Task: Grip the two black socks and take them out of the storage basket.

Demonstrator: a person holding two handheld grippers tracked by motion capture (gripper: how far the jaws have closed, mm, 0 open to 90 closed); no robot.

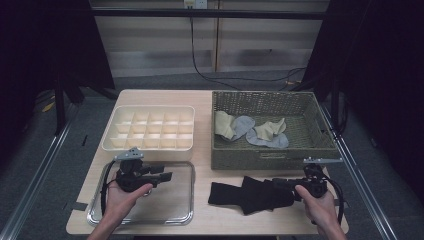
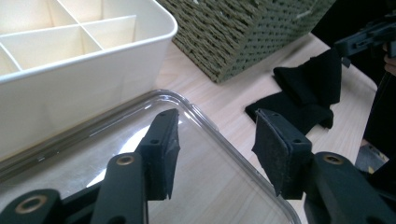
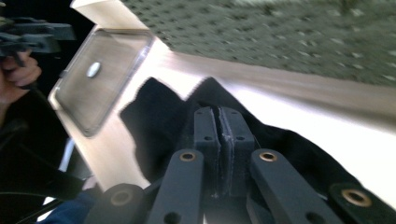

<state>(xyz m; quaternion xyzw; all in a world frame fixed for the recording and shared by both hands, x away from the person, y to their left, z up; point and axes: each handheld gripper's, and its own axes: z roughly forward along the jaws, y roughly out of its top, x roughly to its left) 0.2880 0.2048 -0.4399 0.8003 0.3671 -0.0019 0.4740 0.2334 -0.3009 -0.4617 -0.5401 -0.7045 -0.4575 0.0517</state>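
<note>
Because the black sock lies flat on the table in front of the woven basket, it is free to be handled from the near edge; it sits to the right of the clear tray and well apart from the pale socks inside the basket. The right gripper reaches in from the sock's right end, and its jaws are clenched pad against pad with the dark cloth spread beneath and around them; whether a fold of the sock is pinched between the pads cannot be told. The left gripper hangs over the tray with its jaws released, a clear gap between the pads and nothing in it, aimed toward the sock as if kept ready to help. The white divided box, behind the tray, stands with its compartments bare, a likely place for sorted socks.
</note>
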